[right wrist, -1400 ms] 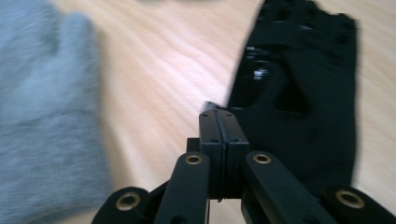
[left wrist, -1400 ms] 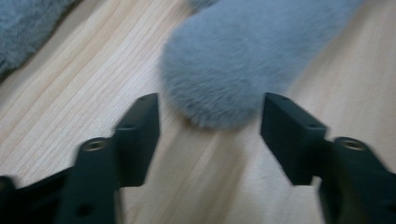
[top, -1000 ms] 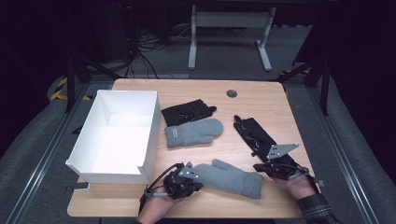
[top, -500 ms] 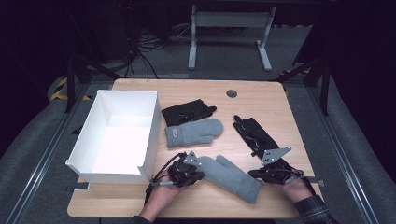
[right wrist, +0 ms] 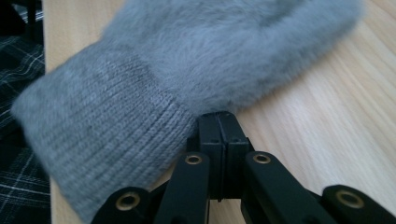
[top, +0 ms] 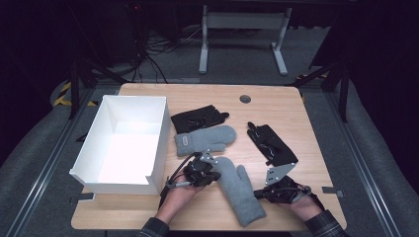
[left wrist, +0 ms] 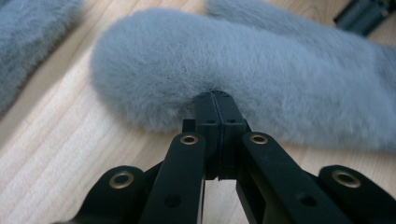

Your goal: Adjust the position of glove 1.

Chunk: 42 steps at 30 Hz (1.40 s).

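Now, grey fuzzy mitten [top: 238, 190]: lower centre of the worktop [top: 306, 123], swung from near-level to steeply diagonal, cuff at the near edge. Left gripper [top: 207, 167] jaws pinched on its tip, right gripper [top: 261, 193] jaws on its cuff. Lift toward the white box [top: 160, 129] is judged imminent.

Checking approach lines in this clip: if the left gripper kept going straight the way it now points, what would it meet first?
The left gripper has its jaws shut with the tips at the fluffy fingertip end of the near grey mitten. Going straight on, it would press into that mitten right away; whether it pinches fur already is unclear.
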Each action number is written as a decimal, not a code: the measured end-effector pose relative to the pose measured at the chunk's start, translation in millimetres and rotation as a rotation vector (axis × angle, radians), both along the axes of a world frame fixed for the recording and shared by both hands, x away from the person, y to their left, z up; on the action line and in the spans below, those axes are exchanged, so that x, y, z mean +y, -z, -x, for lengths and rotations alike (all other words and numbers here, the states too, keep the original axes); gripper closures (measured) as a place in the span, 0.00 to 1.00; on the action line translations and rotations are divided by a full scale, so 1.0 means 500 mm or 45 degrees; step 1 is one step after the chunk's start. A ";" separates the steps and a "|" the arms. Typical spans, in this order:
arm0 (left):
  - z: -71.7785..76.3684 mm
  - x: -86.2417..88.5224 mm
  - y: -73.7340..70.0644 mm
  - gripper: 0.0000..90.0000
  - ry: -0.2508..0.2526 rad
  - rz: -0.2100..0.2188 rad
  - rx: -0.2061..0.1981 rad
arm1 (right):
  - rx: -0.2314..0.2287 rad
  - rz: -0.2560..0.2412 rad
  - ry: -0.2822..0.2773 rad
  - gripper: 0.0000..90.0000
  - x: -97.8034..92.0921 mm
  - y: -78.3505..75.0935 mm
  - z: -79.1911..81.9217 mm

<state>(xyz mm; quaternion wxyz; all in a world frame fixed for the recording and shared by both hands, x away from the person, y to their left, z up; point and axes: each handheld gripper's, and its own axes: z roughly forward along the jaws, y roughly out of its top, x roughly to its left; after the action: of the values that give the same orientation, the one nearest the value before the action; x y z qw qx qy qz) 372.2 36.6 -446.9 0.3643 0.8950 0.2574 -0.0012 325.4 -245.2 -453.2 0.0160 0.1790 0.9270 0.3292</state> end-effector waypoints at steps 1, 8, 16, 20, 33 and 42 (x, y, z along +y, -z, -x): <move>-0.003 -0.002 0.000 1.00 0.000 0.006 0.006 | 0.000 -0.002 -0.015 1.00 0.006 0.001 0.002; -0.014 -0.018 -0.007 1.00 0.003 0.007 -0.024 | -0.009 -0.033 -0.060 1.00 0.032 0.001 0.007; -0.028 -0.041 -0.007 1.00 0.015 0.013 -0.031 | -0.022 -0.075 -0.096 1.00 0.071 0.002 0.011; -0.029 -0.049 -0.009 1.00 0.031 0.007 -0.031 | -0.029 -0.084 -0.113 1.00 0.094 0.005 0.015; -0.020 -0.071 -0.006 1.00 0.068 -0.012 -0.032 | -0.064 -0.099 -0.186 1.00 0.161 0.010 0.025; -0.023 -0.040 -0.021 0.93 0.033 -0.007 -0.062 | -0.119 -0.156 -0.085 0.81 0.102 -0.016 0.031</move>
<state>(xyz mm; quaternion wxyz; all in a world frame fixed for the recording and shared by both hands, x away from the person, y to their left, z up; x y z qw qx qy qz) 383.9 16.5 -436.5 0.3680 0.8991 0.2367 0.0165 309.9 -194.0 -445.2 0.0374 0.1330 0.9088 0.3937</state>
